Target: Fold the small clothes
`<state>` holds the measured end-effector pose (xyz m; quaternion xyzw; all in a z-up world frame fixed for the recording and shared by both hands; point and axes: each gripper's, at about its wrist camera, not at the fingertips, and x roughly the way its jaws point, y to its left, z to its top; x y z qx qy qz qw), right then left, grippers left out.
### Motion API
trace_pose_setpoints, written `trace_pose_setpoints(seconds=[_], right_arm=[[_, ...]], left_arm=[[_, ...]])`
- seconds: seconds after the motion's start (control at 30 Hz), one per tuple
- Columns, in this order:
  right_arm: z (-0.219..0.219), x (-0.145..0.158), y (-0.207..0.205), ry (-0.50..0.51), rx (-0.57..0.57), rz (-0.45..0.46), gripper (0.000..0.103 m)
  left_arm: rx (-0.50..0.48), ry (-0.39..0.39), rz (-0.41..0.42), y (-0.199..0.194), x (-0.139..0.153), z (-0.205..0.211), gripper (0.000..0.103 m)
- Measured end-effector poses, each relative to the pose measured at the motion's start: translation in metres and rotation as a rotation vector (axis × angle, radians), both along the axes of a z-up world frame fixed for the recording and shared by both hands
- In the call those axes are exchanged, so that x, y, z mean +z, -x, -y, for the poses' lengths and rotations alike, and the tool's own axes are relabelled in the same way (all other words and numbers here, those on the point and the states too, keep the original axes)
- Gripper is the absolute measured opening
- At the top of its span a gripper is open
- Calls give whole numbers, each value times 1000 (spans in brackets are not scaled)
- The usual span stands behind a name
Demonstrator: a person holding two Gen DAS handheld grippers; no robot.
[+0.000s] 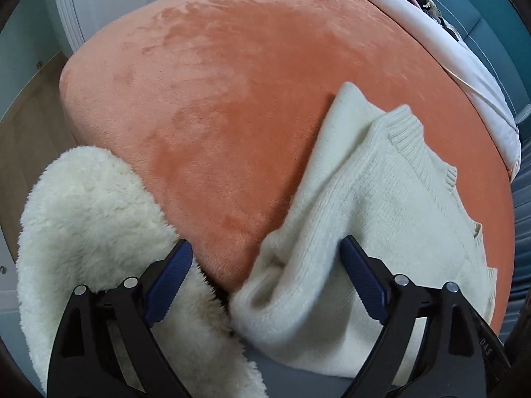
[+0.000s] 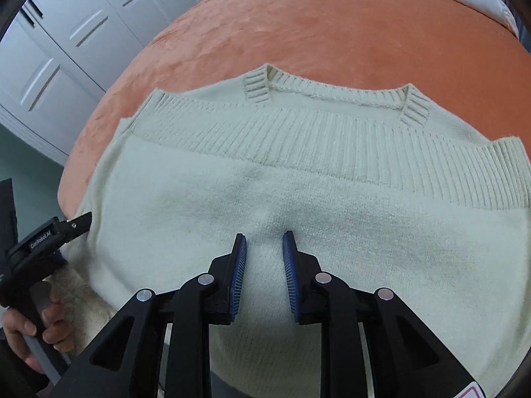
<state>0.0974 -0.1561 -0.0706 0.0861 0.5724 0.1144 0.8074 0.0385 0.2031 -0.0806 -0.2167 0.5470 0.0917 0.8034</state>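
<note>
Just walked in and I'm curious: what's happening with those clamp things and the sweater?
A person is folding a cream knit sweater on an orange plush surface, a handheld gripper in each hand. The left gripper is open beside the sweater's edge, gripping nothing. The right gripper hovers over the sweater's middle, jaws narrow with nothing between them. A fluffy white garment lies at the left.
</note>
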Motion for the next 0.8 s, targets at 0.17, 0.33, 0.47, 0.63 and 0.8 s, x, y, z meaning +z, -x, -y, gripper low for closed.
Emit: trace_pose_setpoints(seconds=[0.17, 0.33, 0.47, 0.63, 0.8], right_arm=[[-15, -3, -3, 23, 22, 2, 22], [5, 3, 5, -124, -44, 8, 27], [38, 18, 23, -218, -137, 24, 32], [109, 44, 71, -234, -291, 107, 37], [170, 48, 110, -207, -440, 134, 45]], left_arm=[[-8, 139, 0, -8, 2, -3, 35], [-140, 127, 157, -2, 73, 31, 23], [-304, 104, 297, 6, 141, 88, 21], [-603, 180, 430, 22, 190, 185, 0], [-899, 79, 320, 39, 149, 299, 0]])
